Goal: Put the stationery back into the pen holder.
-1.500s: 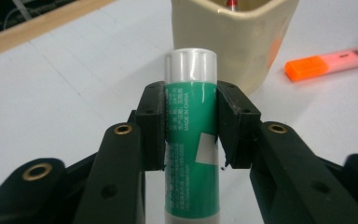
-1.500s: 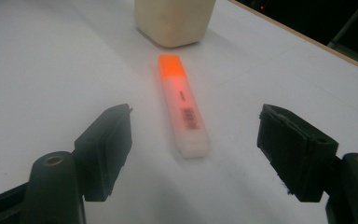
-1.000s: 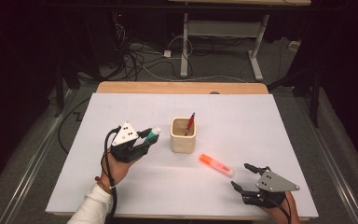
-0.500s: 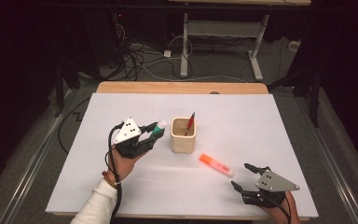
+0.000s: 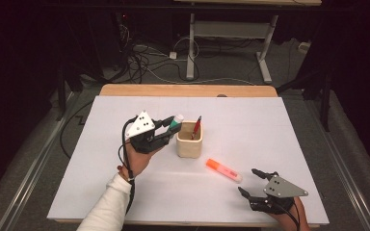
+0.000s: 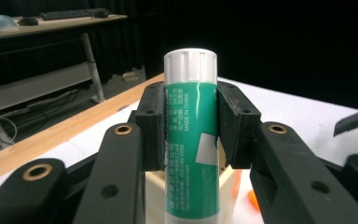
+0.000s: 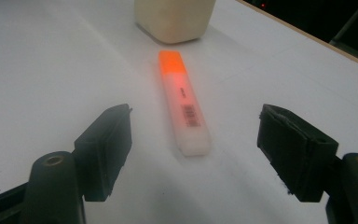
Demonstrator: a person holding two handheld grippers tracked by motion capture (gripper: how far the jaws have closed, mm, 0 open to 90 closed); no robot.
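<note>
My left gripper (image 5: 172, 129) is shut on a green glue stick (image 6: 189, 140) with a white cap, held just above the left rim of the cream pen cup (image 5: 189, 140). In the high view the glue stick (image 5: 175, 122) points toward the cup, which holds a red pen (image 5: 196, 127). An orange highlighter (image 5: 223, 170) lies on the white tabletop right of the cup. My right gripper (image 5: 250, 182) rests open near the table's front edge, its jaws apart either side of the highlighter (image 7: 182, 103), a little short of it.
The white sheet (image 5: 279, 125) covers a wooden table (image 5: 188, 90). Beyond the far edge are cables on the floor (image 5: 144, 57) and a desk frame (image 5: 226, 29). In the left gripper view a desk (image 6: 42, 23) with a keyboard stands far off.
My left gripper has carried the glue stick to the right and slightly up, from beside the cup to its rim. The right gripper and the highlighter have stayed put.
</note>
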